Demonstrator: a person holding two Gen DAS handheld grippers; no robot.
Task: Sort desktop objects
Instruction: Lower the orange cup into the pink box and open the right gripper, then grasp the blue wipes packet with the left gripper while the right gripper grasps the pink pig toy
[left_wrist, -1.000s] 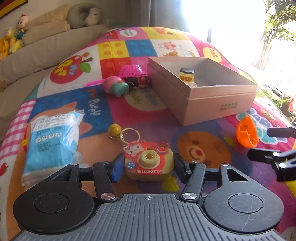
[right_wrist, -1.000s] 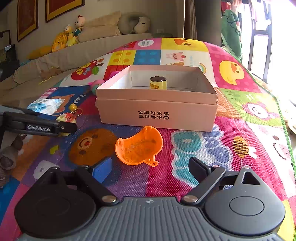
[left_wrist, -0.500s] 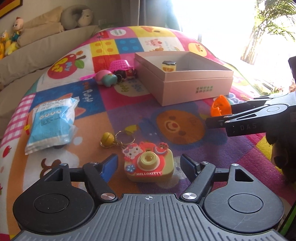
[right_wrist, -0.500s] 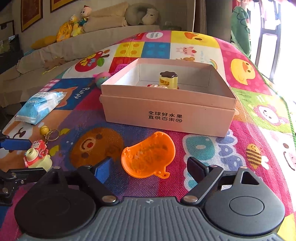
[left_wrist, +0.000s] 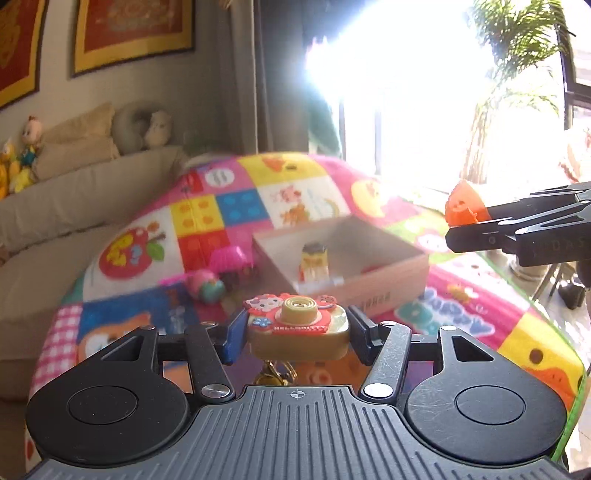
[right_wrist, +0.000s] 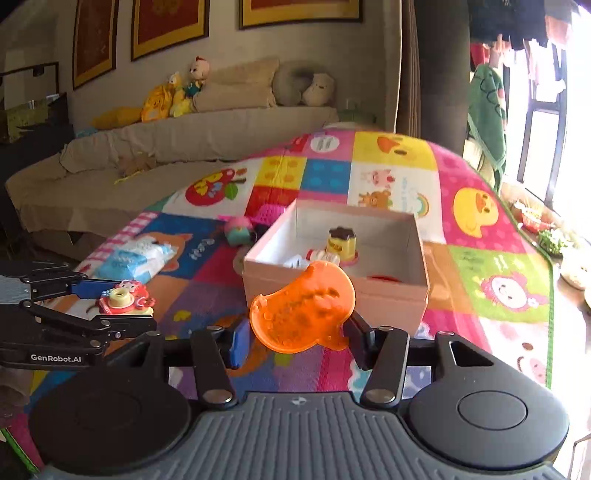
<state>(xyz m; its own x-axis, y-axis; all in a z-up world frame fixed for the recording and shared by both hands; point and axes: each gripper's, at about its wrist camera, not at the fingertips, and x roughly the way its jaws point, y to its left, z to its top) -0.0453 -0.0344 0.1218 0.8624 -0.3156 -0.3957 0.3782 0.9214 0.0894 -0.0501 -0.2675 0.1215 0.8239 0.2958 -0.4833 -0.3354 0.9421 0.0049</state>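
My left gripper (left_wrist: 297, 338) is shut on a Hello Kitty toy camera (left_wrist: 298, 325) and holds it above the mat; its keyring with a yellow bell (left_wrist: 275, 373) hangs below. My right gripper (right_wrist: 297, 338) is shut on an orange duck-shaped mould (right_wrist: 303, 308), also lifted. The mould shows in the left wrist view (left_wrist: 463, 206), and the camera in the right wrist view (right_wrist: 125, 299). The open pink box (right_wrist: 369, 295) lies ahead of both grippers; it holds a yellow pudding toy (right_wrist: 341, 240) and small items.
A blue tissue pack (right_wrist: 136, 258), a pink-green squishy toy (right_wrist: 240, 230) and a pink basket (left_wrist: 227, 258) lie on the colourful play mat (right_wrist: 498, 277) left of the box. A beige sofa (right_wrist: 166, 147) with plush toys stands behind.
Both grippers have closed on their objects and lifted them off the mat. The camera and the orange mould now hang in the air in front of the box.
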